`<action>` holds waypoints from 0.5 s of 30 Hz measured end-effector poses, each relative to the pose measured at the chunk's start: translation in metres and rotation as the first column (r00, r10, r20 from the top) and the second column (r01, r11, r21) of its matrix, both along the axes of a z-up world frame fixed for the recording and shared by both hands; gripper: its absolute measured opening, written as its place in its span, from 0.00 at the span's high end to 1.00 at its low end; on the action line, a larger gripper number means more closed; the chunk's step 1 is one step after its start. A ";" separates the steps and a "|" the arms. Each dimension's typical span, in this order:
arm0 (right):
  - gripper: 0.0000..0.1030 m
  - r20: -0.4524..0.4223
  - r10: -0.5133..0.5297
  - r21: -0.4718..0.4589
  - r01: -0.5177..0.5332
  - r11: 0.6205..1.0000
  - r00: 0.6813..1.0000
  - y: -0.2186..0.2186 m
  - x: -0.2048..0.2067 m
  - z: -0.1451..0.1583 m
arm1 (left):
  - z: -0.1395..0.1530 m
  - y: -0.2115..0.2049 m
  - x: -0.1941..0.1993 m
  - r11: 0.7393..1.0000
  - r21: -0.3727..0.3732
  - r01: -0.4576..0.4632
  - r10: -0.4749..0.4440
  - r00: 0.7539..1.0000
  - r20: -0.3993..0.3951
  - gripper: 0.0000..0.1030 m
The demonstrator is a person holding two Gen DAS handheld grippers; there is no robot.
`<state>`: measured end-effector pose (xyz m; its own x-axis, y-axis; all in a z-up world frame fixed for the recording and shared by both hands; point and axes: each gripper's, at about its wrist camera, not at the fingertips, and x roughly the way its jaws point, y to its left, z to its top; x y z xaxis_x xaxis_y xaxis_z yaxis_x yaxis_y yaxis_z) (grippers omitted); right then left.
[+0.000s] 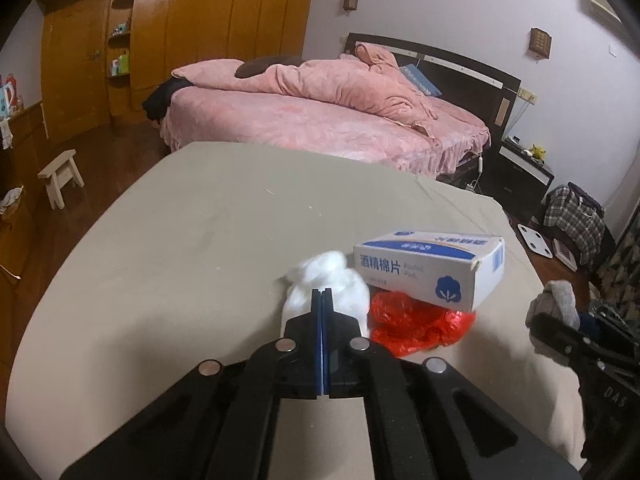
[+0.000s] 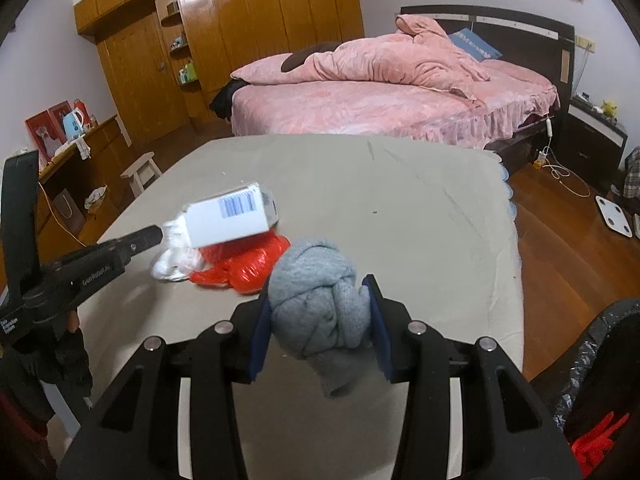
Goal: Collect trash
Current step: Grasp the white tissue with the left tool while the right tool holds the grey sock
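Before you: matt beige cloth on the table (image 1: pixel 160 264). At one o'clock, a smooth printed cardboard box (image 1: pixel 432 268) over glossy crinkled red plastic bag (image 1: pixel 416 320); fluffy white cotton wad (image 1: pixel 328 280). Your right gripper (image 2: pixel 320 316), matt black plastic, carries soft grey knit cloth (image 2: pixel 320 300).

A: From the left wrist, the left gripper (image 1: pixel 322 294) has its fingertips pressed together against the white wad (image 1: pixel 326 280). I cannot tell whether any of it is pinched between them.

B: The red plastic bag (image 1: pixel 416 320), right of those tips, is half buried under the alcohol pad box (image 1: pixel 430 268), so its far part is hidden.

A: The right gripper (image 2: pixel 320 308) covers both sides of the grey sock bundle (image 2: pixel 320 296) with its pads.

B: Low and right of it, a black-lined bin (image 2: pixel 592 360) is cut off by the picture's edge (only a piece of rim shows). The red thing (image 2: pixel 596 436) inside is unclear.
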<state>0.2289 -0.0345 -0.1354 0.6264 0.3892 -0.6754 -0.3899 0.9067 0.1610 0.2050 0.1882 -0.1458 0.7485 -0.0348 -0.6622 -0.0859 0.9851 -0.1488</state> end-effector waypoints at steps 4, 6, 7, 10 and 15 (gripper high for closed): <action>0.60 0.000 0.003 -0.003 -0.003 1.000 1.000 0.000 -0.002 -0.001 | -0.006 -0.003 0.003 1.000 -0.004 -0.004 0.004 0.999 -0.035 0.89; 0.60 -0.004 0.003 -0.008 -0.003 1.000 1.000 0.000 -0.002 -0.003 | -0.007 -0.004 0.003 1.000 -0.007 -0.011 0.011 0.999 -0.034 0.72; 0.60 -0.005 0.002 -0.008 -0.002 1.000 1.000 0.000 -0.001 -0.003 | -0.007 -0.005 0.004 1.000 -0.003 -0.016 0.016 0.999 -0.032 0.65; 0.60 -0.008 -0.003 -0.011 0.002 1.000 1.000 -0.001 0.002 -0.005 | -0.009 -0.004 0.011 1.000 -0.011 -0.019 0.018 0.999 -0.041 0.52; 0.60 -0.020 -0.007 -0.015 0.006 1.000 1.000 -0.001 0.006 -0.011 | -0.018 -0.007 0.024 1.000 -0.011 -0.007 0.006 0.997 -0.076 0.33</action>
<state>0.2352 -0.0359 -0.1469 0.6151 0.3754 -0.6934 -0.3809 0.9115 0.1556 0.2285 0.1813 -0.1635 0.6963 -0.0381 -0.7167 -0.1037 0.9828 -0.1530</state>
